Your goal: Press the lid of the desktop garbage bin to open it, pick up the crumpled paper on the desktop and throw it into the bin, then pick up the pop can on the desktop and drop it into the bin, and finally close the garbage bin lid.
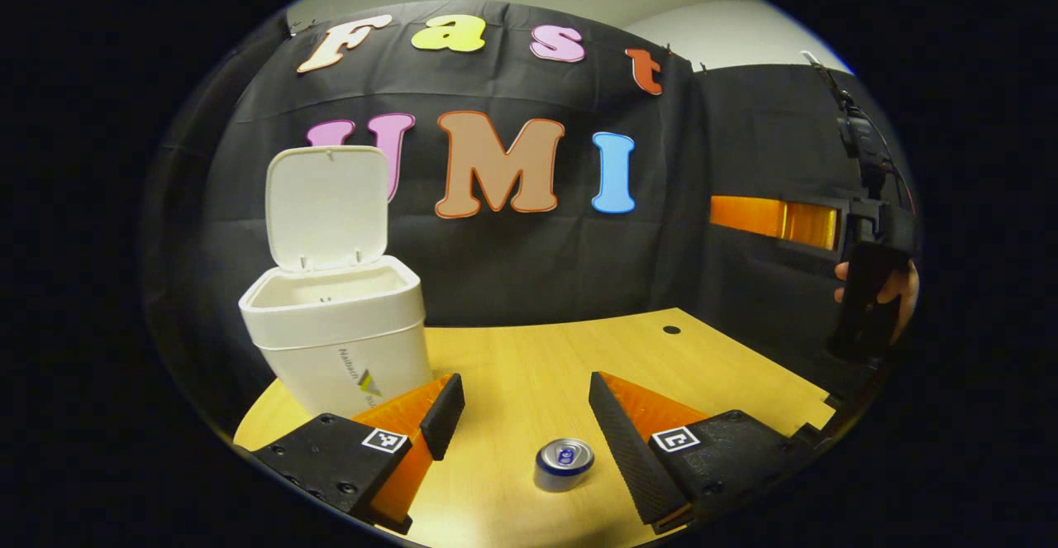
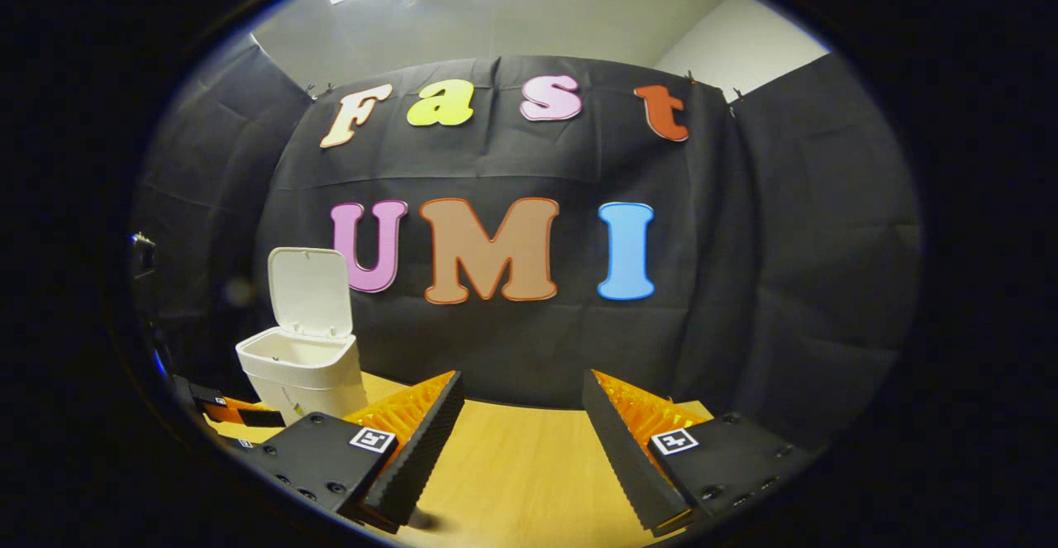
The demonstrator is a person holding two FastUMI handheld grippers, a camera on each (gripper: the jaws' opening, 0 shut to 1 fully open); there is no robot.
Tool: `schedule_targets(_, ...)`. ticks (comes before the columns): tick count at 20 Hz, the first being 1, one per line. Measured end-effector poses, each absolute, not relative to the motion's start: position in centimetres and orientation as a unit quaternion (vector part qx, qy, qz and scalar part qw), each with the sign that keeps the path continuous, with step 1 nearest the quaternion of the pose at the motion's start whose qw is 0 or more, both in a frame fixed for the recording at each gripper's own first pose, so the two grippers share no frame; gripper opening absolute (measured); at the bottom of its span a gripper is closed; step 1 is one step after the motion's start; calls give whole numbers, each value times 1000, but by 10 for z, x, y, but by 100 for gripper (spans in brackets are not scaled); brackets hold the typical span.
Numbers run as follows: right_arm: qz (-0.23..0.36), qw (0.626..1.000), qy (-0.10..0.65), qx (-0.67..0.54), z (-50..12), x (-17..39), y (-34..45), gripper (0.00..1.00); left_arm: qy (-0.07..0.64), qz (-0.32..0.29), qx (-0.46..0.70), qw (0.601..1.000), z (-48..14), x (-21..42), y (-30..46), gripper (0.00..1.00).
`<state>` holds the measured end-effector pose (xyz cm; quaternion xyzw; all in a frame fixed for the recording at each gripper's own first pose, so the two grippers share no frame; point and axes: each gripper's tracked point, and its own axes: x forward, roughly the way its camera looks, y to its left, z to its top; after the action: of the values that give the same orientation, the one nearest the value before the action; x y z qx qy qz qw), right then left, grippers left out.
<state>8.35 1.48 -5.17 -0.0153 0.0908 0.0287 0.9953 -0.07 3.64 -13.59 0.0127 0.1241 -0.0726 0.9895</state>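
The white desktop bin point(image 1: 335, 348) stands on the left of the wooden table point(image 1: 529, 358) with its lid point(image 1: 326, 205) flipped upright; what lies inside is hidden by the rim. A silver and blue pop can point(image 1: 564, 464) stands upright on the table, low between the fingers of my left gripper point(image 1: 529, 428), which is open and not touching it. A hand holds my right gripper point(image 1: 868, 283) up at the far right, off the table's edge. In the right gripper view, my right gripper point(image 2: 521, 440) is open and holds nothing, with the bin point(image 2: 302, 374) ahead to the left.
The booth's black cloth wall closes off the back and both sides. The table has a small dark hole point(image 1: 671, 330) near its far right corner. Part of the left gripper point(image 2: 223, 412) shows beside the bin in the right gripper view.
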Motion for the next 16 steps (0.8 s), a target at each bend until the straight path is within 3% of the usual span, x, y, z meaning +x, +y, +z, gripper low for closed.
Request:
schedule_targets(2,8,995,98,-13,-58,72,-8,96,146,-83,17,986,-155,2,23,92)
schedule_targets(3,-1,995,102,-12,-61,67,-19,92,162,-88,17,983,-168,3,16,92)
schedule_targets(4,-10,994,107,-11,-65,61,-29,96,181,-92,15,979,-181,3,11,92)
schedule_targets(16,-64,983,171,-12,-114,9,-90,96,334,-69,14,940,-288,5,11,92)
